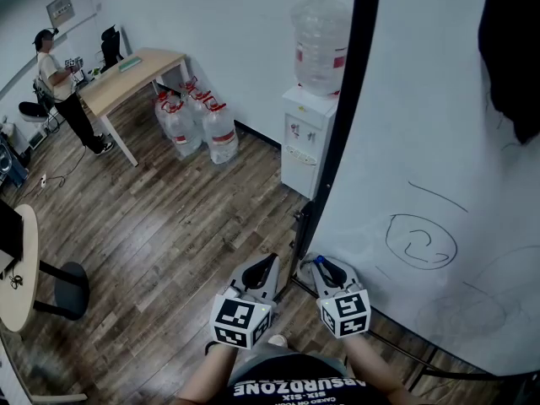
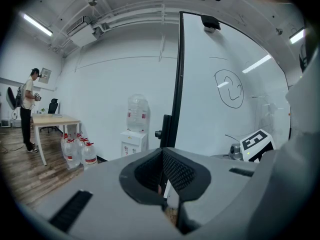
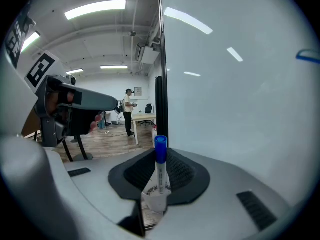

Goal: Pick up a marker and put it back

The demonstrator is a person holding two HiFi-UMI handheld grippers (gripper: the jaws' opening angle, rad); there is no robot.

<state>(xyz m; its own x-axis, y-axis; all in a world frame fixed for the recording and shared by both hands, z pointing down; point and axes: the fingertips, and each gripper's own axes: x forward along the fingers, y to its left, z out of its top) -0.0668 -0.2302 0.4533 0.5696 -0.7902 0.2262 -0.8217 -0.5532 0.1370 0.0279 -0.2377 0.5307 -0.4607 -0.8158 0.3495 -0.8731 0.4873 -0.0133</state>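
Right gripper: its tongs pinch the marker low on its white barrel.
Marker: upright between the pads, blue cap on top and clear of the jaw tips; in the head view only the cap shows.
Left gripper: pads pressed together with nothing between them. It is just beside the right gripper, and the two do not touch.
Whiteboard: fills the right side, directly in front of the right gripper. It carries a rough drawn circle and fainter strokes around it.
Black post: the board's left edge, rising right ahead of both grippers. In the left gripper view it cuts across the wall behind.
Water dispenser: stands behind the post against the wall, with a large clear bottle on top.
Water jugs: several clustered on the wooden floor, between the dispenser and the table.
Wooden table: far left by the wall, well apart from the grippers.
Person: standing at the table's far end (dark cap, light shirt).
Round table: partly in view at the left edge.
Dark shape: hangs over the board's top right corner; I cannot tell what it is.
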